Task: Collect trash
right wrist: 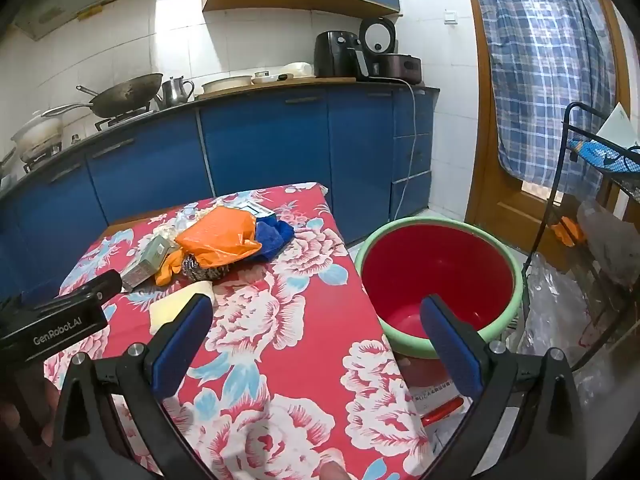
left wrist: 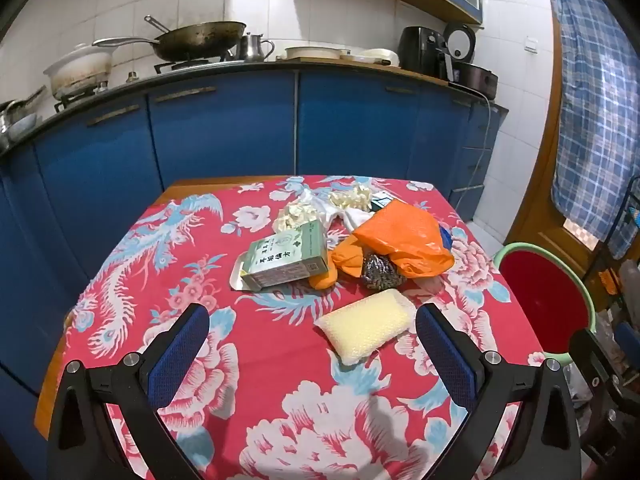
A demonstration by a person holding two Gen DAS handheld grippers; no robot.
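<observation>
Both the left gripper (left wrist: pixel 312 344) and right gripper (right wrist: pixel 316 336) are hovering wide and empty above the floral tablecloth (left wrist: pixel 168 280), with sponge (left wrist: pixel 366 326), box (left wrist: pixel 286 260) and orange bag (left wrist: pixel 404 240) waiting at twelve o'clock, the red basin (right wrist: pixel 438 264) at two o'clock lying empty, collecting apparently unstarted.

You are in a home kitchen: a big wok (left wrist: pixel 200 42) sits on the stove, blue cupboards (left wrist: pixel 224 128) run under the worktop (left wrist: pixel 340 65), and white tiles (left wrist: pixel 340 4) cover the wall.
</observation>
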